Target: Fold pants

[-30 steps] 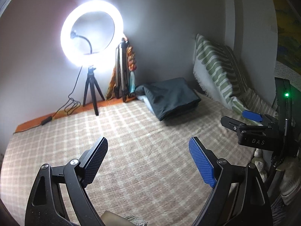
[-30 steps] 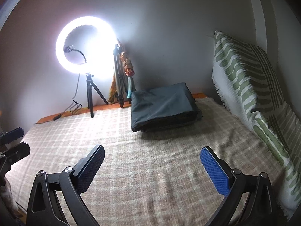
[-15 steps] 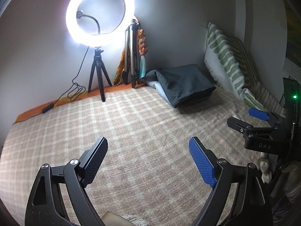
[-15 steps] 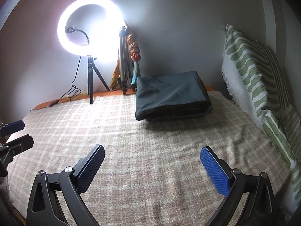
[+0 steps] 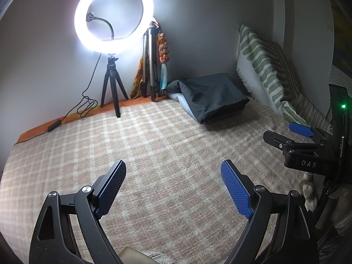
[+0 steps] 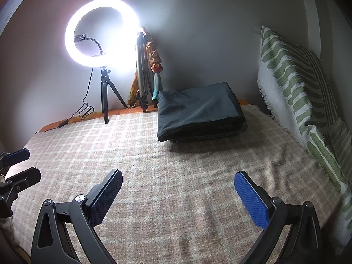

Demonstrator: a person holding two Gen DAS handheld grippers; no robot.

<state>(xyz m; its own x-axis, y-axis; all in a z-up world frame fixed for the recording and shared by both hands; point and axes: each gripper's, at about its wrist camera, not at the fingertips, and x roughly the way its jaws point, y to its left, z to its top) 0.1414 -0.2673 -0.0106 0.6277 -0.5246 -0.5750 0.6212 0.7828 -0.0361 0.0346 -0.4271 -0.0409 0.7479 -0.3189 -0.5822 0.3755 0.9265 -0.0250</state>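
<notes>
Dark grey pants (image 5: pixel 211 96) lie folded in a stack at the far side of the checked blanket, near the wall; they also show in the right wrist view (image 6: pixel 200 110). My left gripper (image 5: pixel 173 187) is open and empty, above the blanket well short of the pants. My right gripper (image 6: pixel 178 195) is open and empty, also short of the pants. The right gripper shows at the right edge of the left wrist view (image 5: pixel 294 136). The left gripper shows at the left edge of the right wrist view (image 6: pixel 19 165).
A lit ring light on a small tripod (image 5: pixel 112 81) stands at the back left with a cable (image 5: pixel 85 105). A folded tripod with scarves (image 5: pixel 151 66) leans on the wall. A green-striped cushion (image 6: pixel 303 92) lines the right side. The beige checked blanket (image 6: pixel 176 165) covers the bed.
Both grippers have tilted and shifted over the bed, so the pants and ring light moved in the views. Both stay open and empty.
</notes>
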